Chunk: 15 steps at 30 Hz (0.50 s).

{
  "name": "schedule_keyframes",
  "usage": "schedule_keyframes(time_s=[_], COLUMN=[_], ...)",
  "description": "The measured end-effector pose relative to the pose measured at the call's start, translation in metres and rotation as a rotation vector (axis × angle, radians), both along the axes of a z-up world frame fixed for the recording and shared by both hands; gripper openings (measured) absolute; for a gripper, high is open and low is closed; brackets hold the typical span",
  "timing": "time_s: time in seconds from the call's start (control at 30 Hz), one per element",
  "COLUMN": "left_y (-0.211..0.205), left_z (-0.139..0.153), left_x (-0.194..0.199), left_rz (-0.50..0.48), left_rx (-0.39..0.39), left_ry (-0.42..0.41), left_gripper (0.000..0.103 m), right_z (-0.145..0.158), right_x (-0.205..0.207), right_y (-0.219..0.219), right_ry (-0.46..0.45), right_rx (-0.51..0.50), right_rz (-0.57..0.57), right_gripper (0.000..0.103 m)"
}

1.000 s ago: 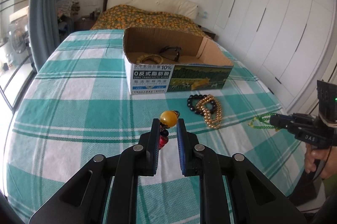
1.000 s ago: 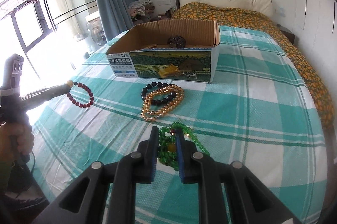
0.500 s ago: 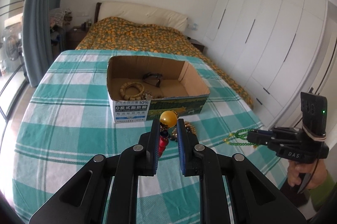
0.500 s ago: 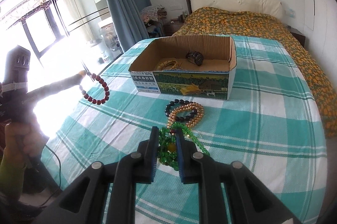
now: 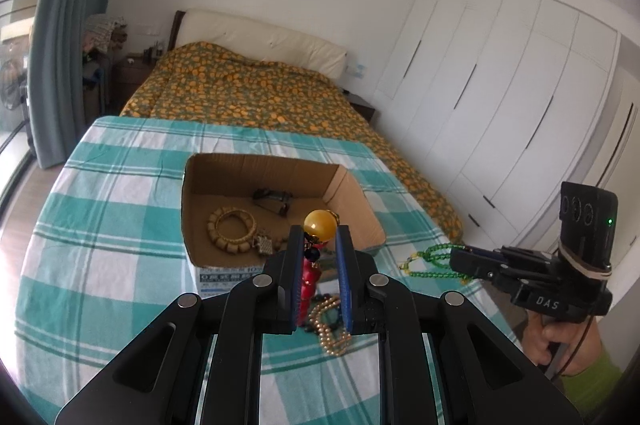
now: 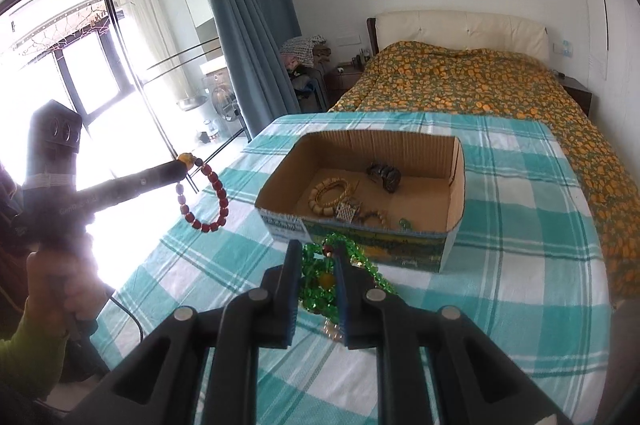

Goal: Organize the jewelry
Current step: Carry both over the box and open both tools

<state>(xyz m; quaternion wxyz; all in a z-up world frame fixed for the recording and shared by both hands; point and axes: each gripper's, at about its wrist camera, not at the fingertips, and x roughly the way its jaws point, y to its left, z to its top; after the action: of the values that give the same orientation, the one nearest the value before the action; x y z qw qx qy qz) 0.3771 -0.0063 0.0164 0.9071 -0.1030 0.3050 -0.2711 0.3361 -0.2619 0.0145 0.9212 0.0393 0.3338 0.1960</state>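
Observation:
My left gripper [image 5: 319, 237] is shut on a red bead bracelet [image 5: 310, 275] with a large amber bead [image 5: 320, 223] at the top, held in the air before the open cardboard box [image 5: 352, 193]. From the right wrist view the same bracelet [image 6: 206, 199] dangles from the left gripper [image 6: 182, 165]. My right gripper [image 6: 318, 257] is shut on a green bead necklace [image 6: 320, 281], also lifted, just in front of the box [image 6: 456, 181]. In the box lie a tan bangle [image 5: 232, 229], a dark watch [image 5: 274, 199] and small pieces. A gold bead strand [image 5: 330, 329] lies on the cloth below.
The checked teal tablecloth [image 5: 104, 225] covers the table. Behind it stands a bed with an orange-patterned cover [image 5: 248, 97]. White wardrobe doors [image 5: 500, 97] fill the right, a blue curtain [image 6: 240, 25] and bright window the left. A hand [image 5: 560, 341] holds the right gripper's handle.
Both grippers rose off the cloth with their beads and moved toward the box, whose inside now shows from above. The green necklace left the table; the gold and black strands stayed.

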Motion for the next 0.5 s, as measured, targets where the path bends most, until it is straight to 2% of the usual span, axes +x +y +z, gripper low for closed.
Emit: schedule_keyframes(time_s=[0.1, 0.2, 0.33, 0.5], left_y=[-0.007, -0.023, -0.045, -0.070], left_z=[0.002, -0.003, -0.023, -0.052], left_x=[0.030, 0.060, 0.097, 0.130], left_rz=[-0.009, -0.013, -0.017, -0.020], left_rx=[0.001, 0.049, 0.104, 0.154], left_ry=[0.023, 0.044, 0.087, 0.132], left_gripper=[0.014, 0.014, 0.014, 0.014], right_z=[0.009, 0.009, -0.007, -0.039], right_x=[0.035, 0.072, 0.121, 0.165], right_y=[-0.001, -0.002, -0.005, -0.011], right_ry=[-0.007, 0.011, 0.070, 0.096], right_rx=[-0.020, -0.050, -0.093, -0.125], right_rz=[-0.009, -0.029, -0.064, -0.123], right_gripper=[0.016, 0.016, 0.016, 0.016])
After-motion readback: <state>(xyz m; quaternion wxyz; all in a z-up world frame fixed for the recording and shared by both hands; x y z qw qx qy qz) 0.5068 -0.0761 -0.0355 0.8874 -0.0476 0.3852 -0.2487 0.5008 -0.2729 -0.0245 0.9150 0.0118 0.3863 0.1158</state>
